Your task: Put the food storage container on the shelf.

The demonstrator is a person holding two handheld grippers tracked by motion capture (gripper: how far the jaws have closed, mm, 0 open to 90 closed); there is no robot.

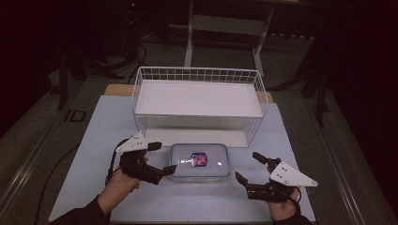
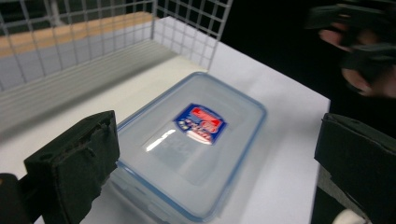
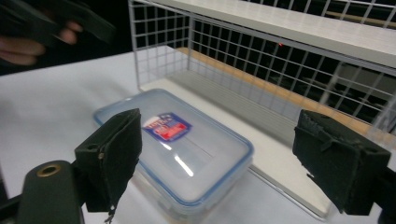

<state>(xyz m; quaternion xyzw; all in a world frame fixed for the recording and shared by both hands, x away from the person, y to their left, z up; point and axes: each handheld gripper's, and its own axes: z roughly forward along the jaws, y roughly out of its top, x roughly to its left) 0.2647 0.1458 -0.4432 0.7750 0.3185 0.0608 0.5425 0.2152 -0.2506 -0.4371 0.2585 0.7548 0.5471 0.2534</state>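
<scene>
Inside, nothing can be made out through the lidded box (image 1: 200, 161), set on the table (image 1: 94, 140) before the wire rack (image 1: 197, 101). Left gripper (image 1: 163, 158) and right gripper (image 1: 248, 168) are held open beside it.

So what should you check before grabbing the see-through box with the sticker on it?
1. Left hand-held gripper open: ok, jaws spread wide.
2. Right hand-held gripper open: ok, jaws spread wide.
3. Plastic box lying flat on the table: ok.
4. Lid closed: it sits on top; whether it is latched, cannot tell.
5. Box between the left jaws: not ok, one jaw is at the box's left edge, no grip.
6. Wire shelf top free of things: ok.
</scene>
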